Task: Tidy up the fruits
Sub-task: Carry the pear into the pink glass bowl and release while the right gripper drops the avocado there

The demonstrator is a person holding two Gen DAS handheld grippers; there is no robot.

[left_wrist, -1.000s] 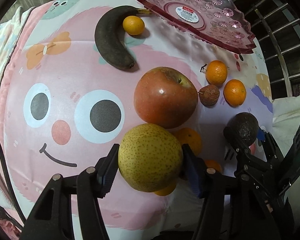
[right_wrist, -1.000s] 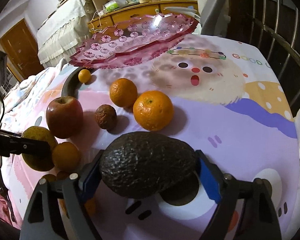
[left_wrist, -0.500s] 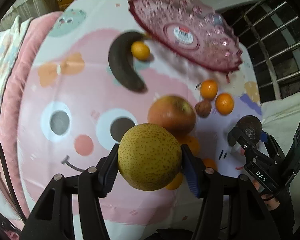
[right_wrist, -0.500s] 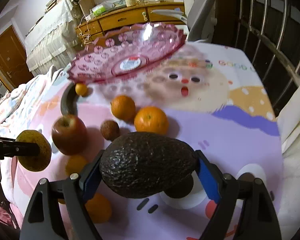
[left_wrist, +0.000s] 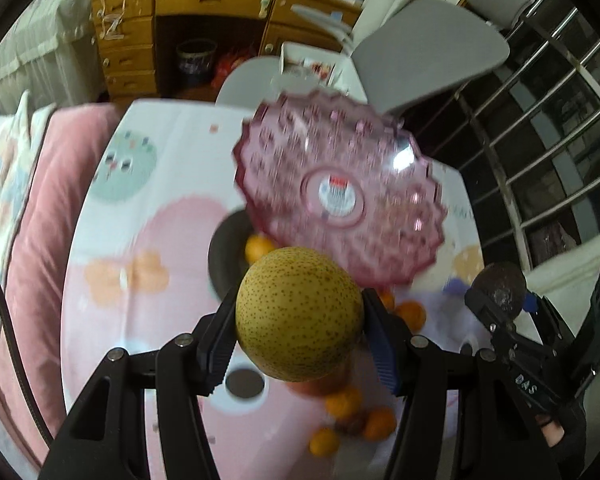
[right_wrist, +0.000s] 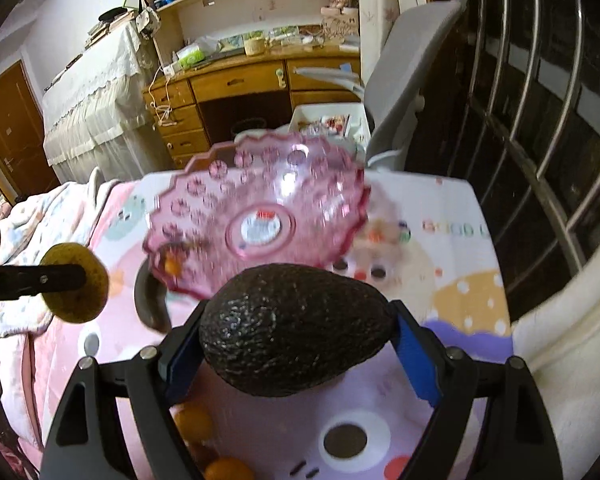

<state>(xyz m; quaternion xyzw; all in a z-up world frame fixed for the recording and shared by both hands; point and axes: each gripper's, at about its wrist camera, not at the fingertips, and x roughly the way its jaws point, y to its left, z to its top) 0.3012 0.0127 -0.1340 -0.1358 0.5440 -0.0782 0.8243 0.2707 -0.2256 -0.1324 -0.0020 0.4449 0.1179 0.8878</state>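
The left gripper [left_wrist: 300, 330] is clamped on a speckled yellow pear [left_wrist: 299, 314], its ribbed pads pressing the fruit's two flanks, and the right gripper [right_wrist: 296, 342] is likewise closed on a dark, pebbly avocado [right_wrist: 296, 328] held lengthwise between blue pads; both fruits hang in the air clear of the bed. In the left wrist view the right gripper shows at the right edge with the avocado at its tip, so the two tools ride side by side, near but apart. Just beyond both sits the pink scalloped plate [left_wrist: 340, 200], empty but for its label, at the far end of the cartoon-print blanket [left_wrist: 112, 280] near the bed's far edge. A blackened banana [right_wrist: 150, 304] and a small orange lie tucked under the plate's near rim, while an apple [left_wrist: 320, 384] and several mandarins [left_wrist: 342, 402] lie on the blanket's near part, below the grippers. The step in hand looks like carrying both fruits to the plate. To do it well, bring each over the plate's centre rather than its flared rim, lower until the fruit nearly rests on the plastic, then release one at a time: the round pear may roll on the shallow dish, and the plate, on soft bedding, could tip if loaded at an edge. Keep the two tools from crossing.
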